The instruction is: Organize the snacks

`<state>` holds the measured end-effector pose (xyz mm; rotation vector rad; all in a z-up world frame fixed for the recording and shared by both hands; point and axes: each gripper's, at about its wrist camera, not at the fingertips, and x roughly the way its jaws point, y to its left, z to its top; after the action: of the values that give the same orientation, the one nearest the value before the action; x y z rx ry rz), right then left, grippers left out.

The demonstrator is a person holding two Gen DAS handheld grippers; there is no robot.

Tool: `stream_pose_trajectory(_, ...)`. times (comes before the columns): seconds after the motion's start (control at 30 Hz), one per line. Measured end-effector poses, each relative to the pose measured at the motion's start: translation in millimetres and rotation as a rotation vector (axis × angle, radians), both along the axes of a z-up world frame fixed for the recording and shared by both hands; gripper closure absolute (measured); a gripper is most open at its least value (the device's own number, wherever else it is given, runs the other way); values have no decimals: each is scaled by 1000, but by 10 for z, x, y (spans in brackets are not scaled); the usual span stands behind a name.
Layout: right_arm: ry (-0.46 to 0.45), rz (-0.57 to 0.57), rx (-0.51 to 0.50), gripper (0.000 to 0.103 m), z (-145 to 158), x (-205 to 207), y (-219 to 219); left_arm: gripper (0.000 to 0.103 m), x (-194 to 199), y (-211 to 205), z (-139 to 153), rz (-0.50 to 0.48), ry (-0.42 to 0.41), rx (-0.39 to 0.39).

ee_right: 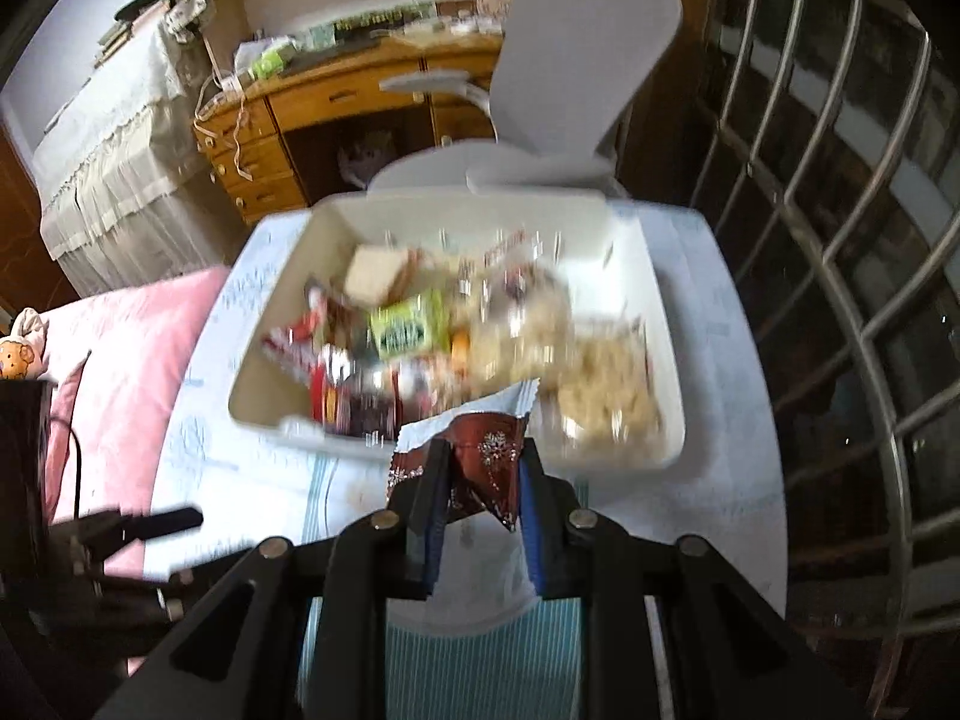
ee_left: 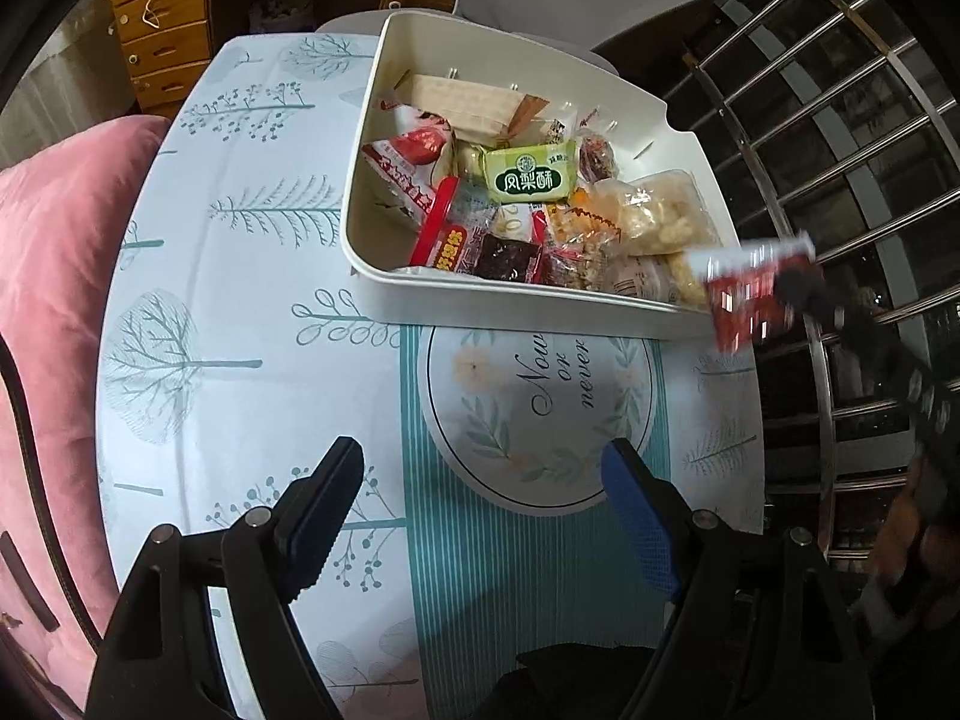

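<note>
A white bin (ee_left: 384, 90) full of wrapped snacks sits on the round table; a green packet (ee_left: 528, 175) lies on top. It also shows, blurred, in the right wrist view (ee_right: 666, 324). My left gripper (ee_left: 480, 486) is open and empty above the table, in front of the bin. My right gripper (ee_right: 483, 468) is shut on a dark red snack packet (ee_right: 489, 456) and holds it above the bin's near edge. In the left wrist view that packet (ee_left: 756, 294) appears blurred at the bin's right corner.
The table has a pale tree-print cloth (ee_left: 240, 300) and a round "Now or never" mat (ee_left: 540, 414). A pink cushion (ee_left: 54, 300) lies left. A white chair (ee_right: 576, 60) and a wooden desk (ee_right: 336, 102) stand behind. Metal window bars (ee_left: 840, 120) run along the right.
</note>
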<state>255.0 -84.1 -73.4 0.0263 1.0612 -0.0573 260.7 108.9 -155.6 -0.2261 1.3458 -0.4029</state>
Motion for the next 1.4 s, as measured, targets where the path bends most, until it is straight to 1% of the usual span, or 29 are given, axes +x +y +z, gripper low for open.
stream_pose_trajectory(0.13, -59, -8, -10, 82, 61, 184, -35, 23, -34, 59, 137, 14, -53, 23)
stream_pose_trajectory(0.23, -70, -44, 15, 81, 68, 337, -125, 23, -70, 79, 240, 31, -87, 45)
stream_pose_trajectory(0.27, -71, -60, 31, 79, 61, 373, -165, 23, -85, 70, 271, 32, -95, 54)
stream_pose_trajectory(0.33, -69, -89, 79, 68, 58, 412, -262, 23, -131, 29, 358, 27, -115, 82)
stream_pose_trajectory(0.4, -80, -105, 115, 51, 70, 392, -350, 23, -174, -7, 452, 30, -137, 103)
stream_pose_trajectory(0.5, -79, -108, 128, 42, 70, 295, -445, 22, -234, -97, 589, 48, -169, 132)
stream_pose_trajectory(0.6, -49, -108, 163, 37, 17, 130, -596, 22, -319, -245, 721, 70, -199, 168)
stream_pose_trajectory(0.67, -32, -107, 177, 30, -15, 4, -696, 23, -407, -349, 796, 93, -212, 175)
stream_pose_trajectory(0.73, -10, -99, 195, 26, -57, -152, -791, 22, -510, -467, 859, 115, -213, 191)
stream_pose_trajectory(0.8, 43, -81, 215, 22, -116, -312, -896, 22, -599, -557, 911, 132, -210, 191)
stream_pose_trajectory(0.87, 87, -65, 215, 19, -169, -482, -995, 22, -697, -632, 960, 141, -215, 162)
stream_pose_trajectory(0.93, 125, -74, 198, 17, -201, -649, -1085, 22, -793, -701, 1012, 140, -214, 171)
stream_pose_trajectory(1.0, 163, -95, 195, 15, -202, -820, -1158, 22, -894, -751, 1073, 119, -219, 186)
stream_pose_trajectory(1.03, 183, -105, 196, 14, -185, -913, -1181, 22, -943, -774, 1110, 107, -222, 199)
stream_pose_trajectory(1.1, 210, -127, 195, 12, -138, -1078, -1202, 18, -1028, -810, 1179, 91, -225, 211)
stream_pose_trajectory(1.2, 229, -152, 247, 8, -33, -1273, -1174, 17, -1089, -867, 1271, 64, -220, 199)
stream_pose_trajectory(1.27, 224, -155, 238, 7, 106, -1385, -1092, 17, -1102, -923, 1359, 30, -220, 220)
stream_pose_trajectory(1.33, 211, -161, 228, 6, 244, -1454, -1043, 17, -1149, -960, 1493, 4, -245, 250)
stream_pose_trajectory(1.4, 187, -166, 244, 4, 418, -1534, -1008, 17, -1194, -970, 1611, -7, -265, 265)
